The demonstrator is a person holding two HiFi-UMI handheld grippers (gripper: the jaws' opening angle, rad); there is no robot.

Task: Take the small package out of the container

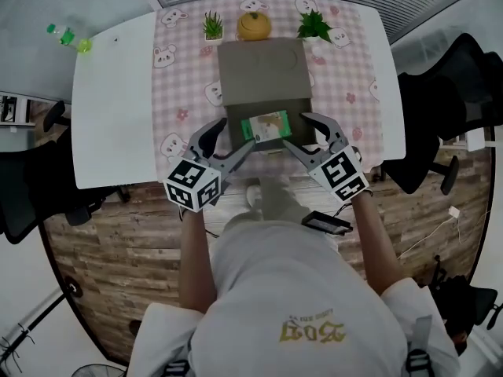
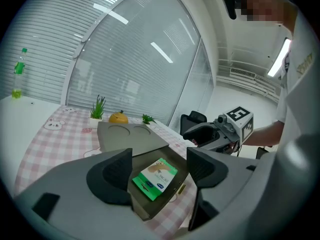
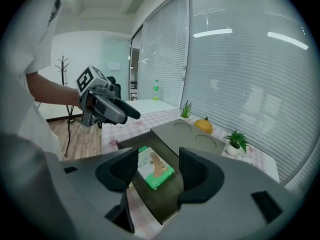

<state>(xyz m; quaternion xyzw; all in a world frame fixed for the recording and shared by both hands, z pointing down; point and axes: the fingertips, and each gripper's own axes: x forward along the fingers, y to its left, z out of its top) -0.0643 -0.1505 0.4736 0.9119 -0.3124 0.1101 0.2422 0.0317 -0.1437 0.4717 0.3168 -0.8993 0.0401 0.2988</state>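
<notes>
A grey container (image 1: pixel 263 73) stands on the pink checked cloth, with its drawer (image 1: pixel 271 140) pulled out toward me. Flat inside the drawer lies the small green and white package (image 1: pixel 266 126). My left gripper (image 1: pixel 234 136) hovers open at the drawer's left front corner, and my right gripper (image 1: pixel 299 130) hovers open at its right front corner. In the left gripper view the package (image 2: pixel 155 179) shows beyond the open left gripper (image 2: pixel 157 170), untouched. The right gripper view shows the package (image 3: pixel 156 170) lying below the open right gripper (image 3: pixel 157 165). Neither gripper holds anything.
Two small potted plants (image 1: pixel 213 27) (image 1: pixel 314 27) and a yellow-orange pot (image 1: pixel 254 25) stand behind the container. A green bottle (image 1: pixel 69 38) lies on the white table's far left. Black chairs (image 1: pixel 440 124) stand at the right. A phone (image 1: pixel 326 223) is at my waist.
</notes>
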